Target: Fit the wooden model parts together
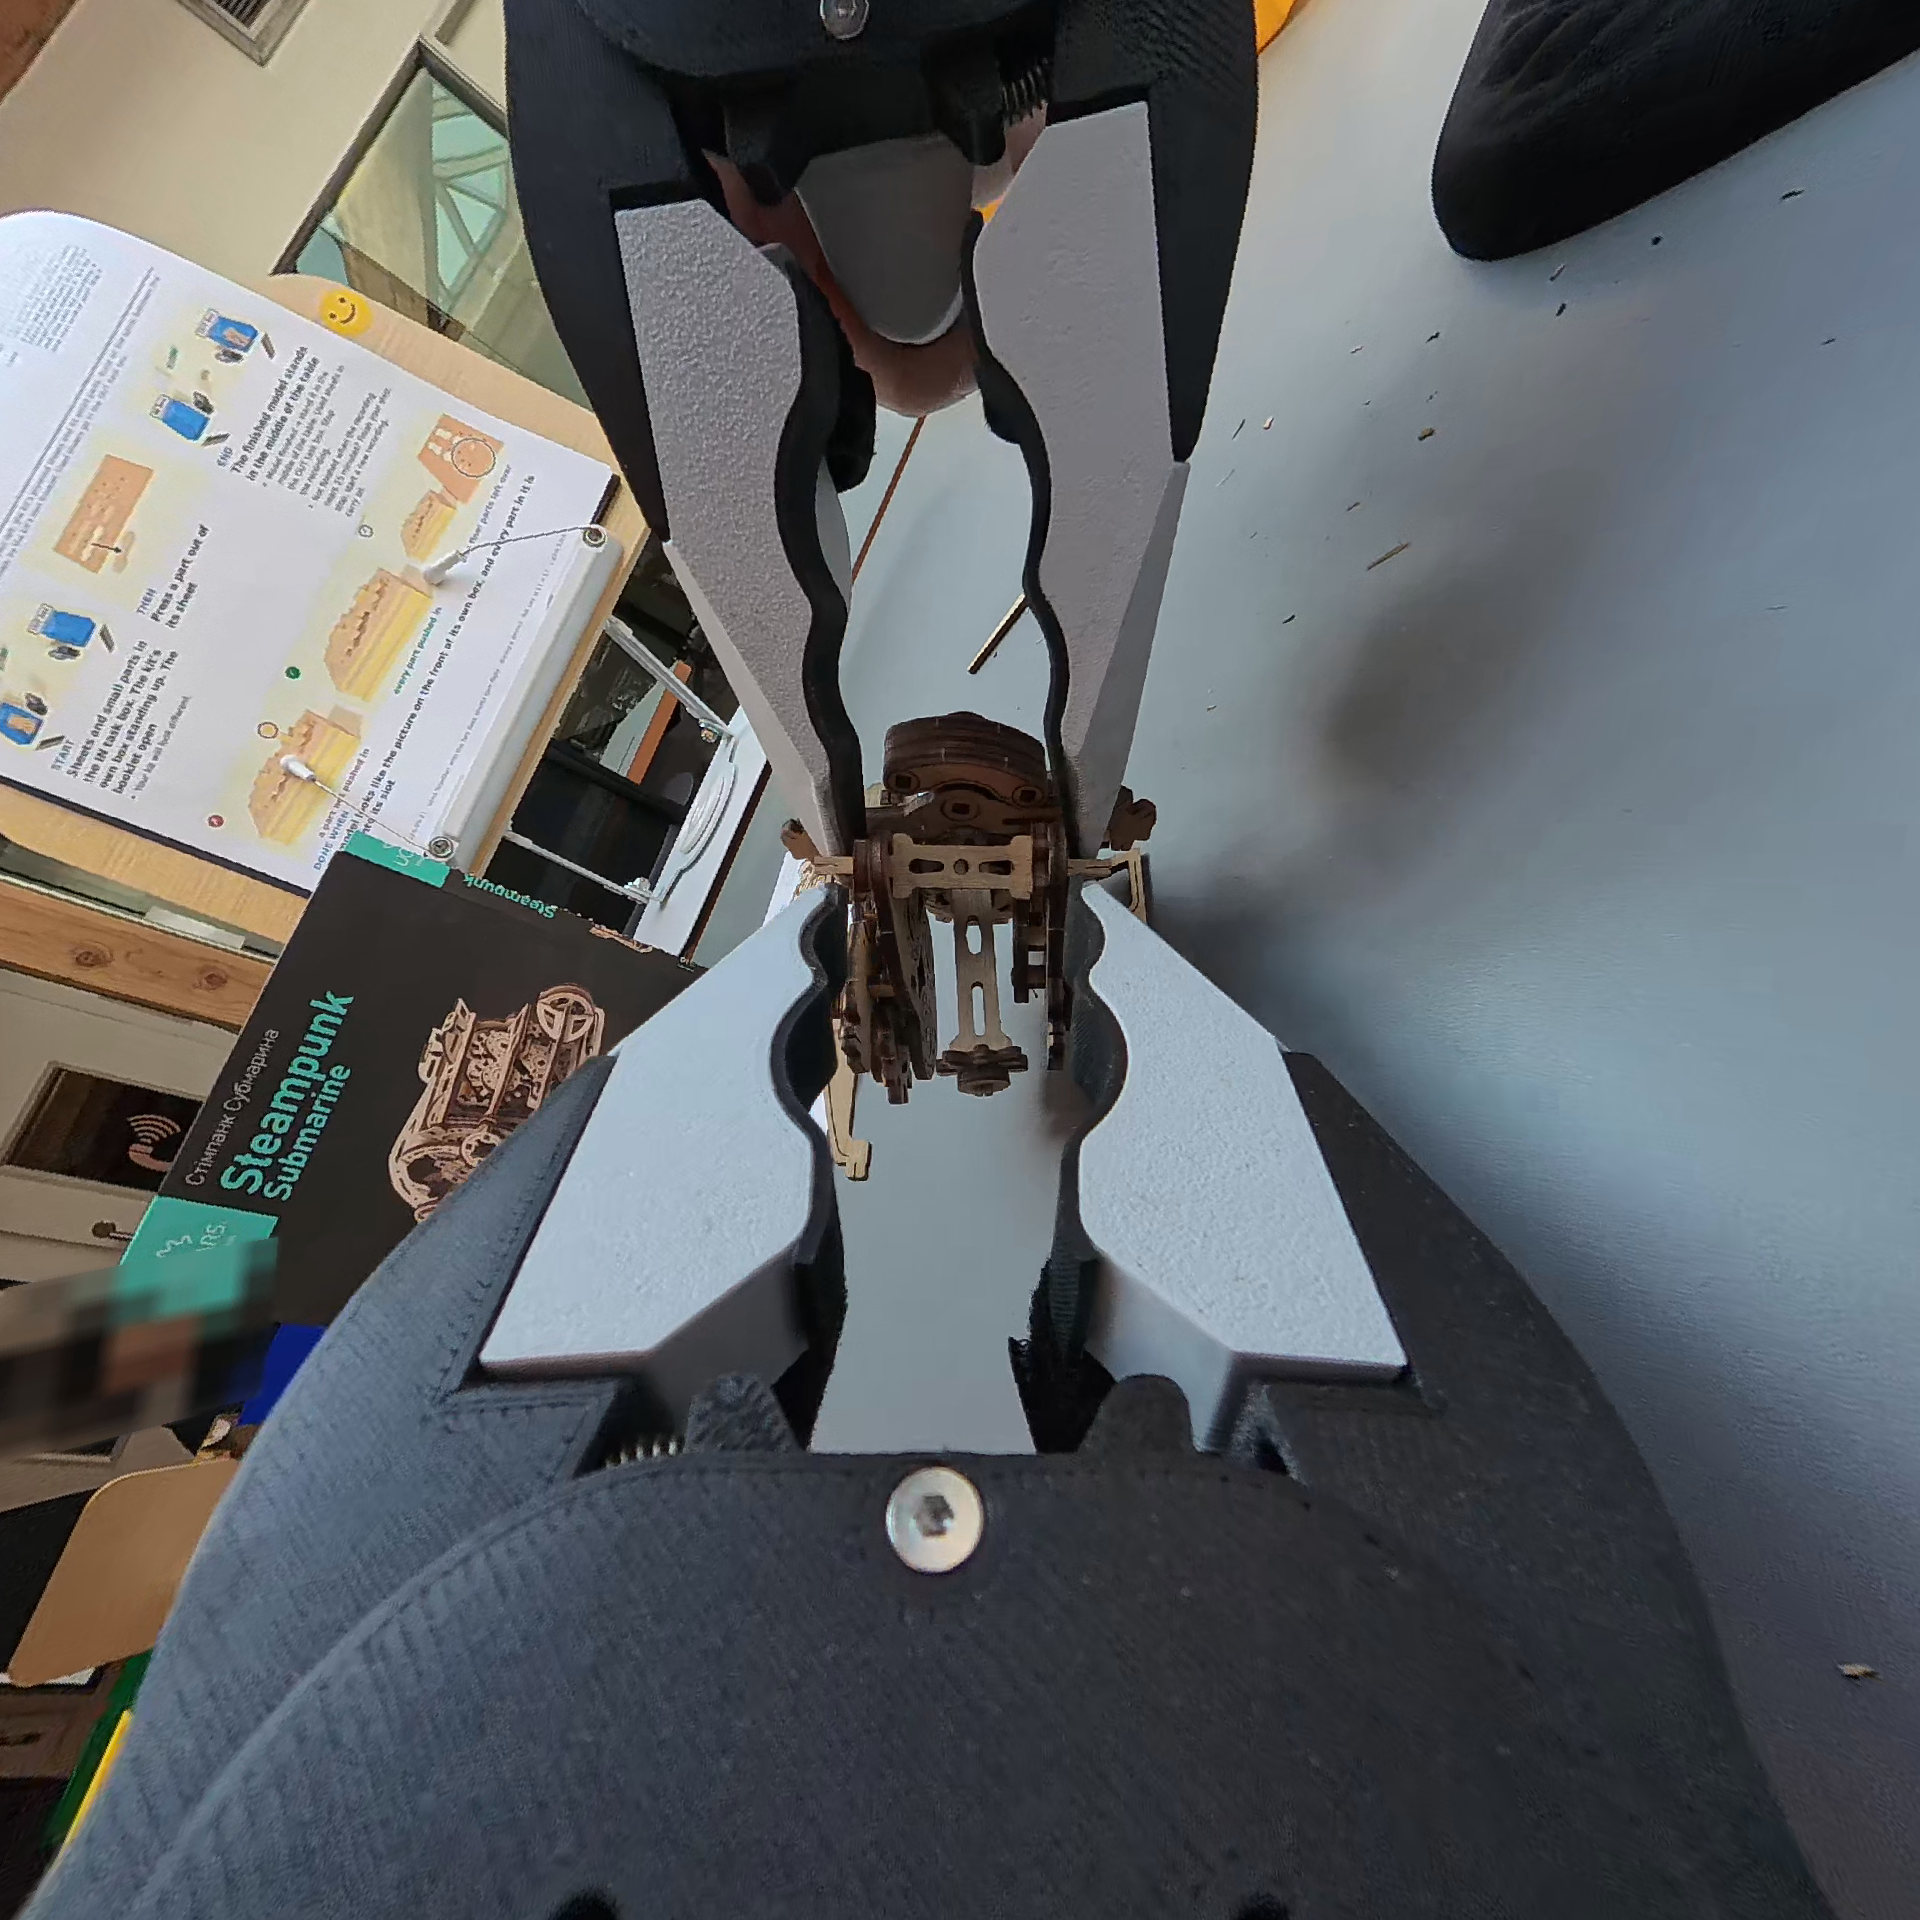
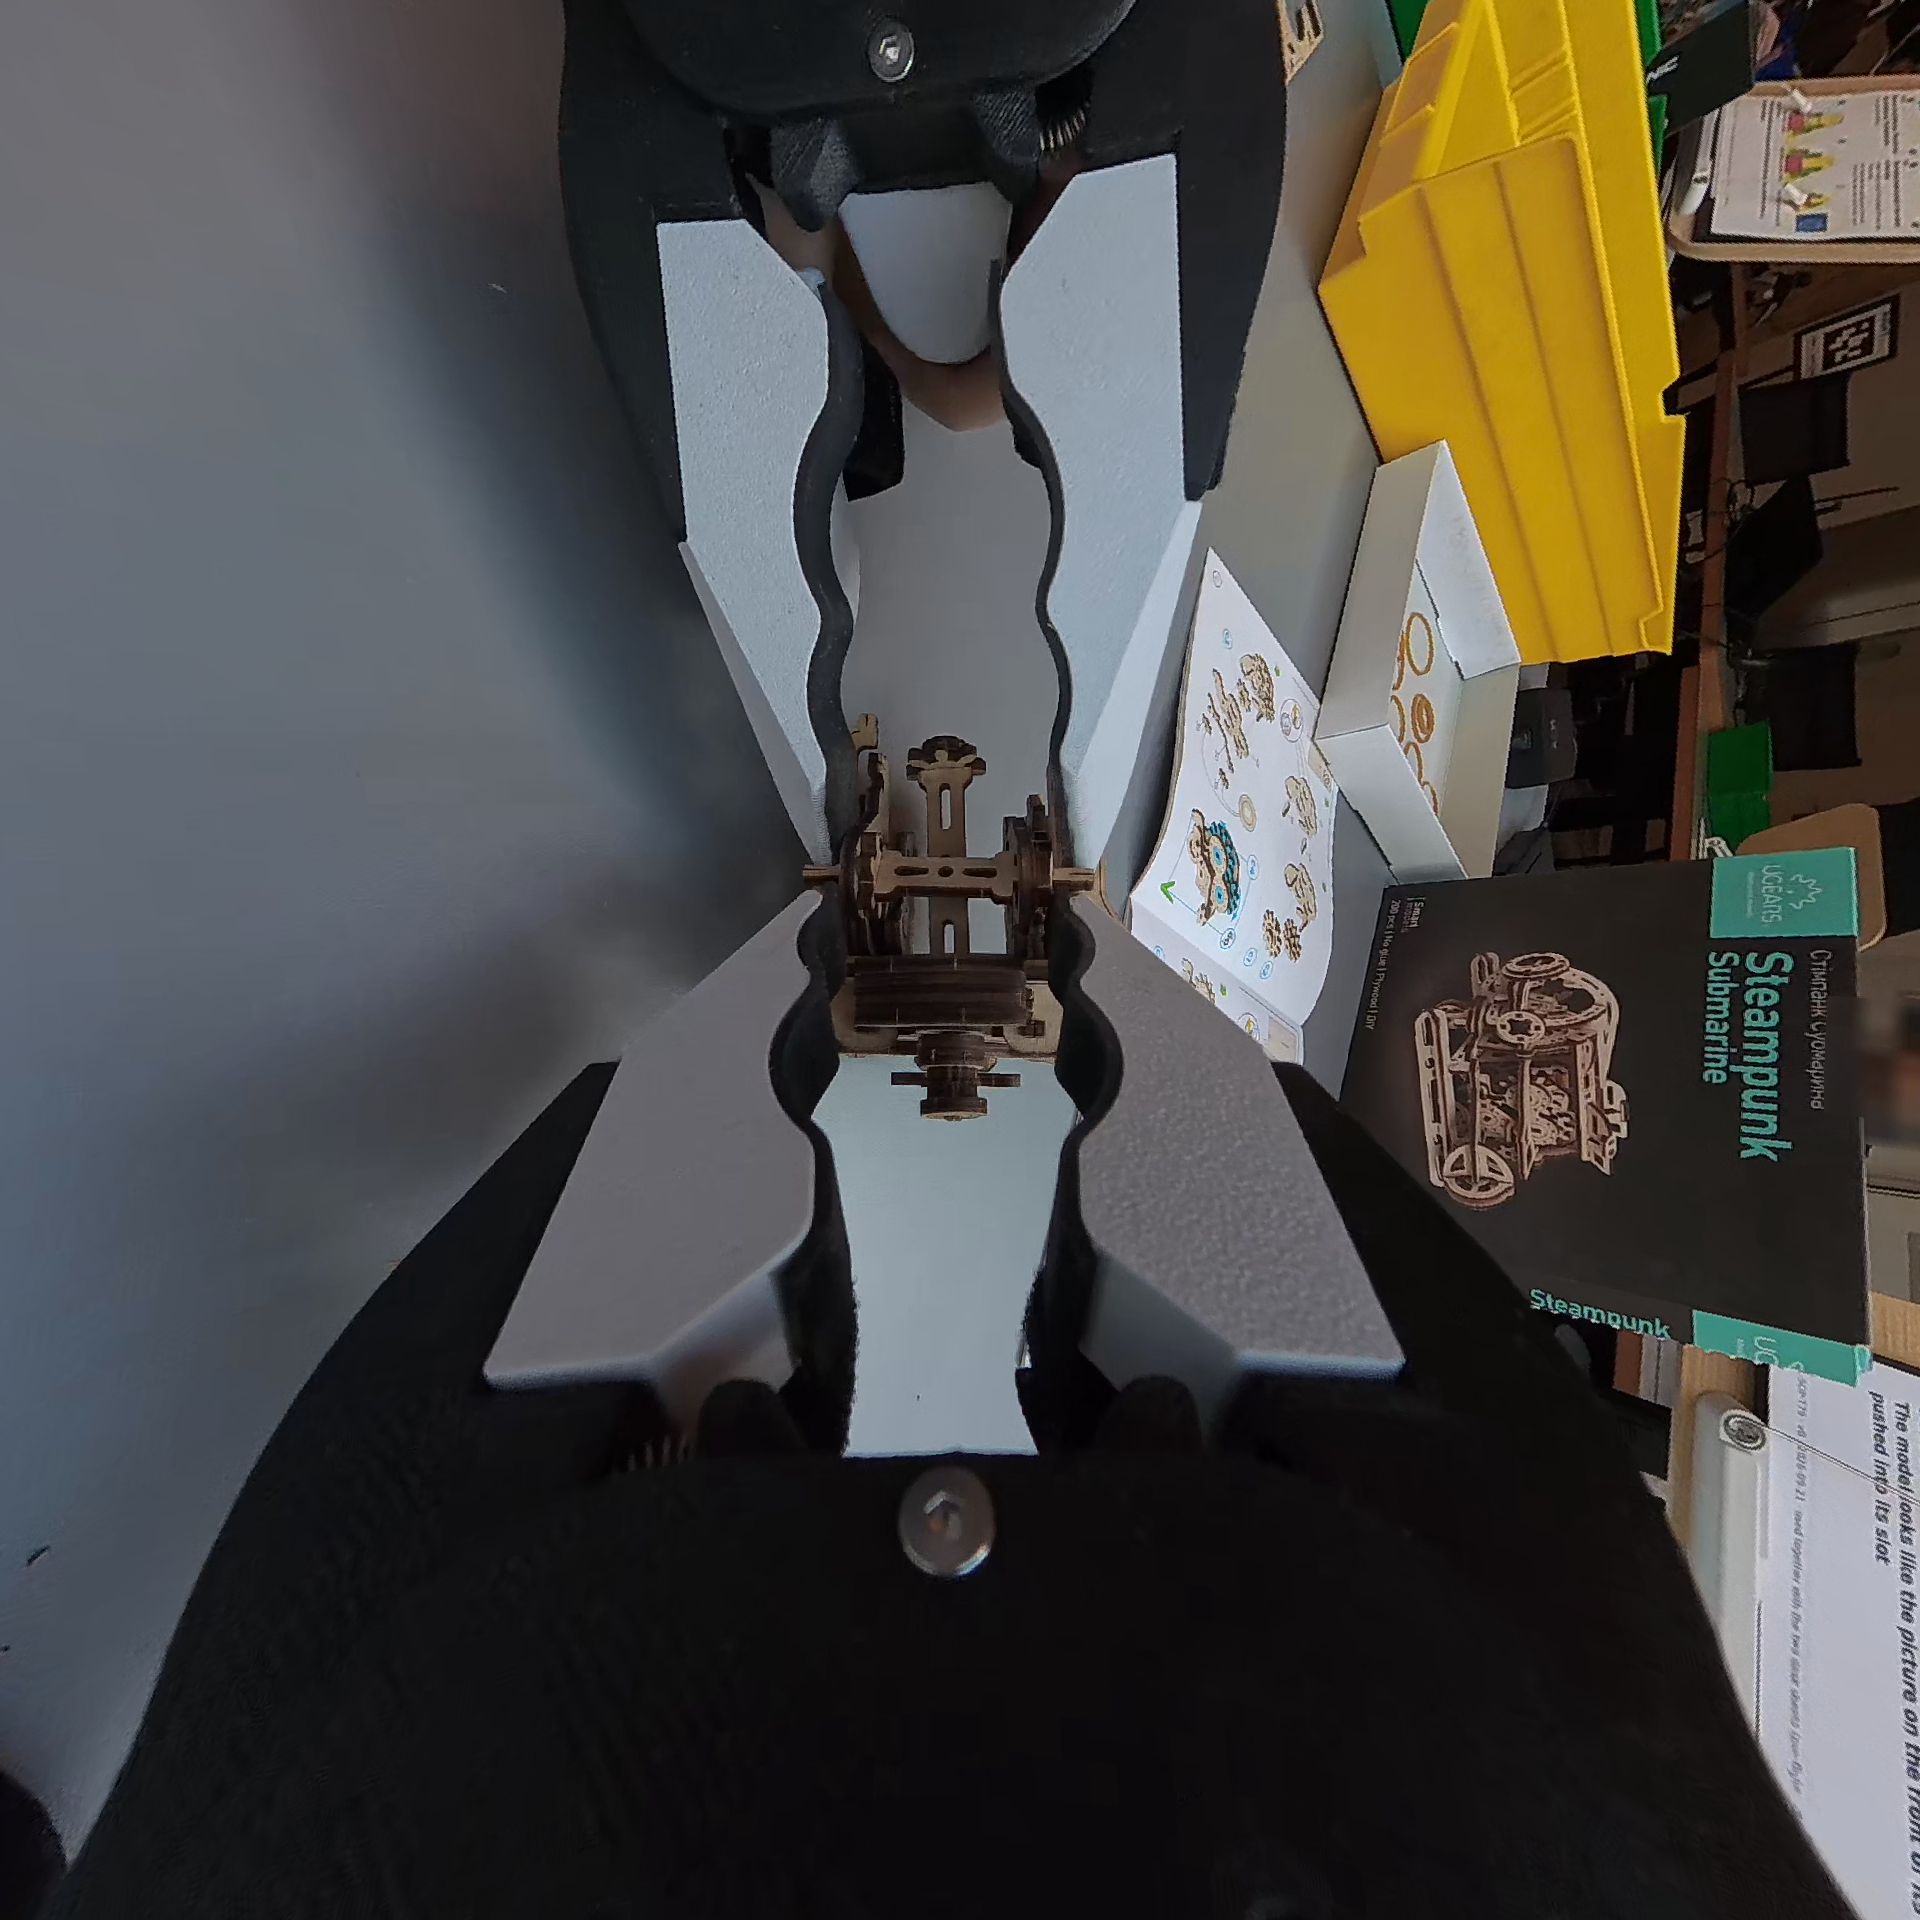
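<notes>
A small wooden model assembly (image 1: 966, 753) of dark and pale laser-cut parts, with gears and a cross axle, is held above the grey table (image 1: 1558, 935). My left gripper (image 1: 956, 914) is shut on its sides from below in the left wrist view. My right gripper (image 1: 956, 821) comes from the opposite side and is shut on the same assembly just beyond. In the right wrist view the right gripper (image 2: 945, 914) clamps the model (image 2: 940, 987) at its layered dark block, and the left gripper (image 2: 945, 821) grips it from the top of the frame. A pale part (image 1: 847, 1132) hangs off the model's left side.
The black kit box (image 1: 416, 1060) stands to the left, also in the right wrist view (image 2: 1621, 1091). An instruction sheet on a board (image 1: 260, 540), an open booklet (image 2: 1247, 831), a white box of parts (image 2: 1423, 665) and yellow bins (image 2: 1507, 312) lie around. A loose stick (image 1: 1003, 629) lies on the table. Left and right tips are no more than a few centimetres apart.
</notes>
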`<state>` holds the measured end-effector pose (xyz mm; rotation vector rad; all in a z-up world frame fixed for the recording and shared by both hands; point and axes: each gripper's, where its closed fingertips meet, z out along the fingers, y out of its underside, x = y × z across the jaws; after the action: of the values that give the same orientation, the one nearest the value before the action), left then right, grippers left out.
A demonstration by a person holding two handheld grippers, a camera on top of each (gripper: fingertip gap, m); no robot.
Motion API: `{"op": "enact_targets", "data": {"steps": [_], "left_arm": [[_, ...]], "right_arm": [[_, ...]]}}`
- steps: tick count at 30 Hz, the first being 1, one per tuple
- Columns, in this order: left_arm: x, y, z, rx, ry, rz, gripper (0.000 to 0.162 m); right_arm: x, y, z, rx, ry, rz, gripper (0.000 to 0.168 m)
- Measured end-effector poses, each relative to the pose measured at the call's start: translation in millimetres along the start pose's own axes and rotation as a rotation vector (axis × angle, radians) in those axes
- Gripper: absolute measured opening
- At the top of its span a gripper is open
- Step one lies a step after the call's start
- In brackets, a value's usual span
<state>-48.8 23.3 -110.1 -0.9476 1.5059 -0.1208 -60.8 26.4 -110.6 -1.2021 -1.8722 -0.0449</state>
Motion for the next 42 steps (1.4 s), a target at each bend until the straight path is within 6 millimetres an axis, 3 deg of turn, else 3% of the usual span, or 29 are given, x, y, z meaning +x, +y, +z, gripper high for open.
{"op": "enact_targets", "data": {"steps": [42], "left_arm": [[4.3,7.9,1.3,-0.083,0.076,-0.033,0.037]], "right_arm": [[-3.3,1.0,2.7,-0.064,-0.073,0.001,0.035]]}}
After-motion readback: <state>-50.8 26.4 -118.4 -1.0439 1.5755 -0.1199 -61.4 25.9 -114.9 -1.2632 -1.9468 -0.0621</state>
